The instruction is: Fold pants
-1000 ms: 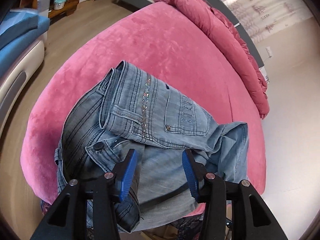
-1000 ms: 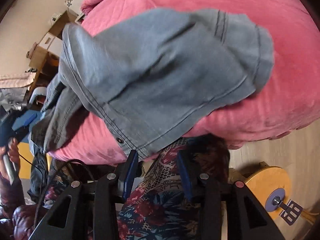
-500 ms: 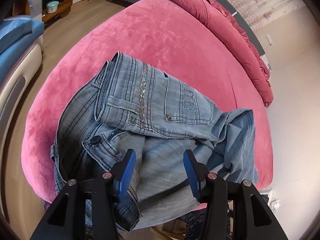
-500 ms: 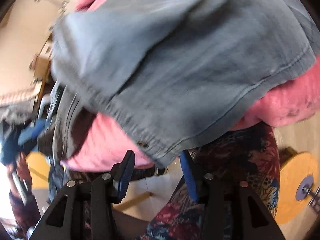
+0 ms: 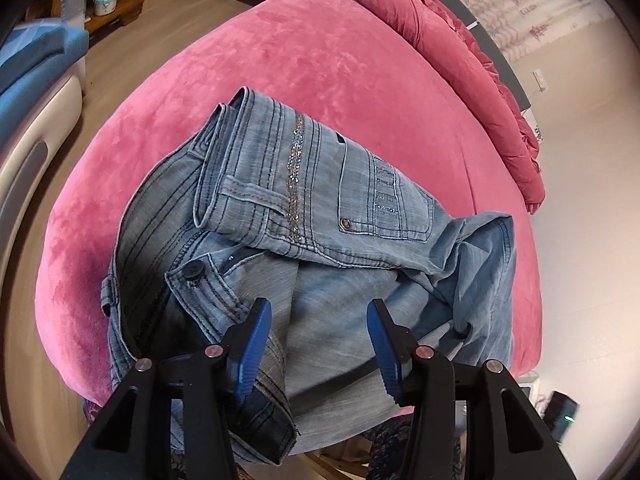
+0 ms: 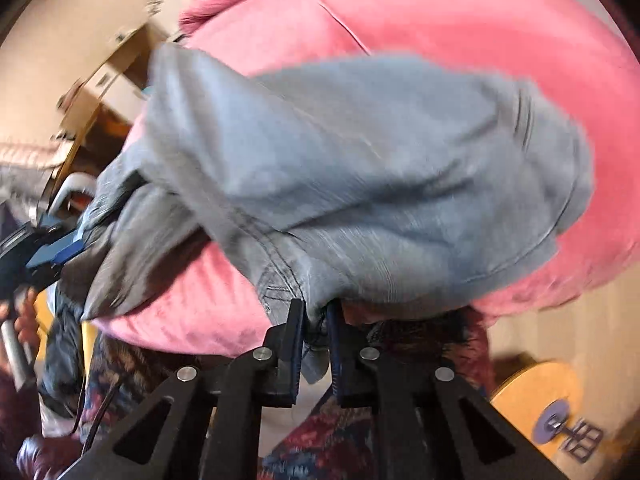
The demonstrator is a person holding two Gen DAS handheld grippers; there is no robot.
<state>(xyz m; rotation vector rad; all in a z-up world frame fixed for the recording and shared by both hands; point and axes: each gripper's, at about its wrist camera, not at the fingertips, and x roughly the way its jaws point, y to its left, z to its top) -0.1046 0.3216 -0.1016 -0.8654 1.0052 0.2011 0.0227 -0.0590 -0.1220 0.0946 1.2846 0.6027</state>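
Through the left wrist camera I count one pair of jeans, bunched in a heap on the near part of one pink bed, with one rolled pink quilt along the bed's far edge. My left hand-held gripper hangs released over the near end of the jeans, its two blue pads apart with denim showing between them but not pinched; the cloth runs under the black arms and out of sight there, and whether the pads brush it I cannot tell. Through the right wrist camera the picture is smeared, yet I see the same jeans draped over the bed's near edge, and my right hand-held gripper has just been closing and is clenched on a fold of their lower hem. At the left border a blue-padded gripper and a hand show, blurred and cut off. One yellow disc sits at lower right.
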